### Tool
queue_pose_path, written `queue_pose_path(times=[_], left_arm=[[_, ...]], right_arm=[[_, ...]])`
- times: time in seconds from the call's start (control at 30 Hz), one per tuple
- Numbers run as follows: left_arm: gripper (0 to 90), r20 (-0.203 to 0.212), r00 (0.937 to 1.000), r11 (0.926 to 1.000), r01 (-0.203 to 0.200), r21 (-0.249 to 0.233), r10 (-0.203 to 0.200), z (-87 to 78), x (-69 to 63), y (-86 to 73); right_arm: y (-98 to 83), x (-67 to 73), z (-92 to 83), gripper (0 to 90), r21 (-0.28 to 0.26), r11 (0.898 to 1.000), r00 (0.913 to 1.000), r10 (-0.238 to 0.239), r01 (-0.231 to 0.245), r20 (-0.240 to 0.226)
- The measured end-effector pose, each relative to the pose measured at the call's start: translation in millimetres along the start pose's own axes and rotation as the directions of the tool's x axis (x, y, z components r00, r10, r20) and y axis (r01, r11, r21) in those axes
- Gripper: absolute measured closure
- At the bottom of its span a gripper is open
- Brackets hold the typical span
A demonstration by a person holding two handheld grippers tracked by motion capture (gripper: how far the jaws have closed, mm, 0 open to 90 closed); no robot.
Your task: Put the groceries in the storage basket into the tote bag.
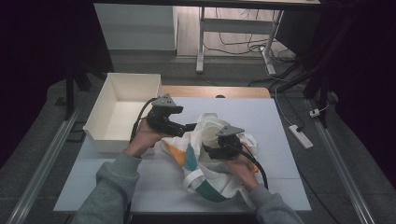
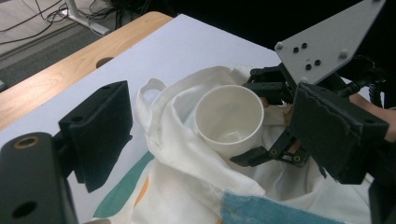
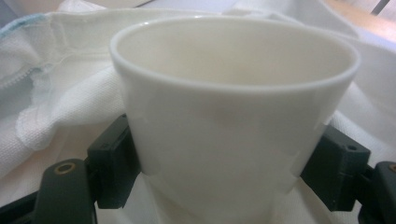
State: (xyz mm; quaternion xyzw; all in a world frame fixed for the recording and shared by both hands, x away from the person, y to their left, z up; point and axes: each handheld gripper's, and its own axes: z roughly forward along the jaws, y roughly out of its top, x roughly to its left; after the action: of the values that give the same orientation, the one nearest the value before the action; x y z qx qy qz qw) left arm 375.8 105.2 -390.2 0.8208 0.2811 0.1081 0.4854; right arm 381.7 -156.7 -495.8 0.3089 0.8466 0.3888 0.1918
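A white cup (image 1: 211, 133) (image 2: 229, 119) (image 3: 233, 116) stands upright in the mouth of a white cloth bag (image 1: 205, 179) (image 2: 187, 154) (image 3: 60, 93) with teal and orange patches, which lies on the white table (image 1: 280, 140). My right gripper (image 1: 211, 141) (image 2: 247, 121) (image 3: 224, 168) is shut on the cup, with a pad pressing on each side of its lower wall. My left gripper (image 1: 190, 127) hovers at the bag's left edge, pointing toward the cup. Its jaws stand wide open over the cloth, and one of its pads (image 2: 100, 130) is clear of the fabric.
An empty white box (image 1: 95, 126) stands at the table's back left, close behind my left hand. A wooden strip (image 1: 219, 91) (image 2: 70, 60) runs along the far edge. A power strip (image 1: 300, 136) lies on the floor to the right.
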Motion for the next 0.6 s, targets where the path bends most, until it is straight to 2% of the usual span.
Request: queue_pose_path(times=[0.13,0.27,0.6], left_arm=[[13.8,-0.002,1.0000,1.0000,-0.003,0.004,0.003,0.5,0.2,-0.7],[13.9,-0.003,1.0000,0.9999,-0.003,0.011,0.003,1.7,0.6,-1.8],[13.9,-0.003,1.0000,0.9998,-0.007,0.017,0.007,3.5,0.2,-2.2]], right_arm=[[0.8,-3.2,-4.9,22.0,0.059,0.998,1.0000,-0.002,0.003,-0.009],[-1.7,-7.8,-11.3,21.9,0.141,0.990,0.9997,-0.011,0.014,-0.024],[-5.5,-8.6,-10.3,22.2,0.103,0.995,0.9997,-0.008,0.011,-0.021]])
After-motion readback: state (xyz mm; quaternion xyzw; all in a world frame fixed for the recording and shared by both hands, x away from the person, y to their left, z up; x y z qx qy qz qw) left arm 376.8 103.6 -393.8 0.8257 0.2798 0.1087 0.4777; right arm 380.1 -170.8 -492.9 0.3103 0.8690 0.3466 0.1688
